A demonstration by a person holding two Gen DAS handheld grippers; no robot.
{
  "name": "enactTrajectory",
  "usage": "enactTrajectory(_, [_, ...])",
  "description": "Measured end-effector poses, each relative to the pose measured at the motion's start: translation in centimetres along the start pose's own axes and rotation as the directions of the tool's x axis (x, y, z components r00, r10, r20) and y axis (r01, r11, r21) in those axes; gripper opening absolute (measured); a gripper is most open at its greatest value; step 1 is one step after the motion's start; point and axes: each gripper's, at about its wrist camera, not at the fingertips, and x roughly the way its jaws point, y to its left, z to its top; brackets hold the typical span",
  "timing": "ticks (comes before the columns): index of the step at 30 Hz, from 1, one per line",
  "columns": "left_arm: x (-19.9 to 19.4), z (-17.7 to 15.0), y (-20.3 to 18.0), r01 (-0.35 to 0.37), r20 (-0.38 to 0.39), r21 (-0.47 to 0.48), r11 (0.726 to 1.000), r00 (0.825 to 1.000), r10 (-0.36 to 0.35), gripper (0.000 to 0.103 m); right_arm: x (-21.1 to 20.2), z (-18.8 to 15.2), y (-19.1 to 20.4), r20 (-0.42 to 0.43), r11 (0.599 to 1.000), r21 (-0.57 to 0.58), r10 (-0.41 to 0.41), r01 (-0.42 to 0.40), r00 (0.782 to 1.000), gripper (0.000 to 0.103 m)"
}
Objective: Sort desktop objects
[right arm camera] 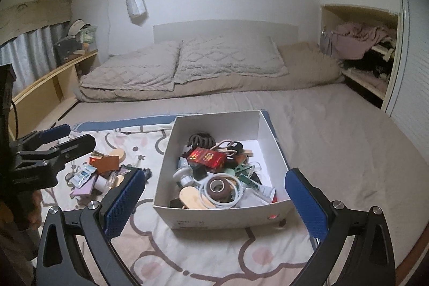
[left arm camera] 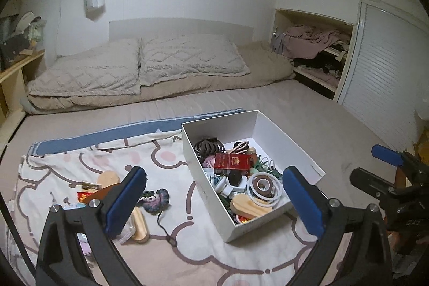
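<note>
Your left gripper (left arm camera: 214,195) is spread wide with nothing in it, hanging above the cartoon blanket (left arm camera: 166,227). The white box (left arm camera: 270,125) of sorted bits sits just ahead between its fingers, red pack (left arm camera: 233,160) on top, tape roll (left arm camera: 264,184) nearer you. The leftover pile (right arm camera: 102,173) is off to its left. Your right gripper (right arm camera: 215,201) is wide open too, empty, box straight ahead.

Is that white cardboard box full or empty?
Partly full: the white cardboard box holds a jumble of small items, with bare floor at its far end.

Black tool (left arm camera: 214,195), blue pads (left arm camera: 126,203)
</note>
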Motion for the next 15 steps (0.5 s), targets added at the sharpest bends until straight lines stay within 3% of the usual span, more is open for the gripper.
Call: enactTrajectory(15, [-7.5,-1.4,0.2,-0.032,0.081,0.022,0.999,0.996,0.030,0.102,-5.4,-1.1,3.3,0.098,1.000,-0.006,-0.008,0.009,0.995,0.103])
